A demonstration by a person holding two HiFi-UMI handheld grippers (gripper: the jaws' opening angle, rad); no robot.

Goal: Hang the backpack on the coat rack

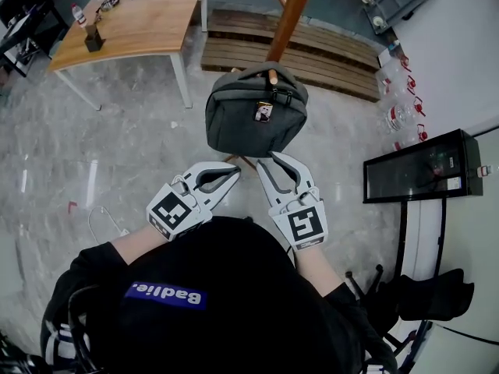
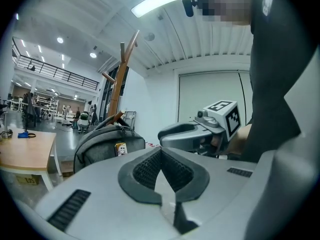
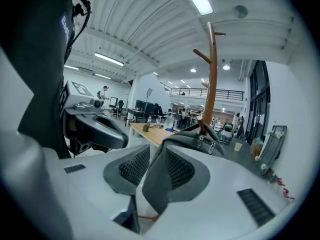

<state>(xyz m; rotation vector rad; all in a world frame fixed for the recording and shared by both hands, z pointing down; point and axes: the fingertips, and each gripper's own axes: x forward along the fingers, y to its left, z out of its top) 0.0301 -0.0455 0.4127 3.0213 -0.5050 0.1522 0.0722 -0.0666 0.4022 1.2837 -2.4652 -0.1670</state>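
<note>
Clamping a backpack strap (image 3: pixel 154 184) that only their own view shows, right tongs (image 1: pixel 273 160) sit beside closed, empty left tongs (image 1: pixel 232 173).

The coat rack (image 1: pixel 292 10) on the grey floor (image 1: pixel 117 146) carries the backpack (image 1: pixel 245 119) on 1 peg (image 1: pixel 273 76); a bench (image 1: pixel 148 18) stands at 11 o'clock.

The head view looks steeply down from above the person onto the backpack (image 1: pixel 253 119) and coat rack (image 1: pixel 290 14); both gripper views look up at them, close, from below, each along its own jaws
</note>
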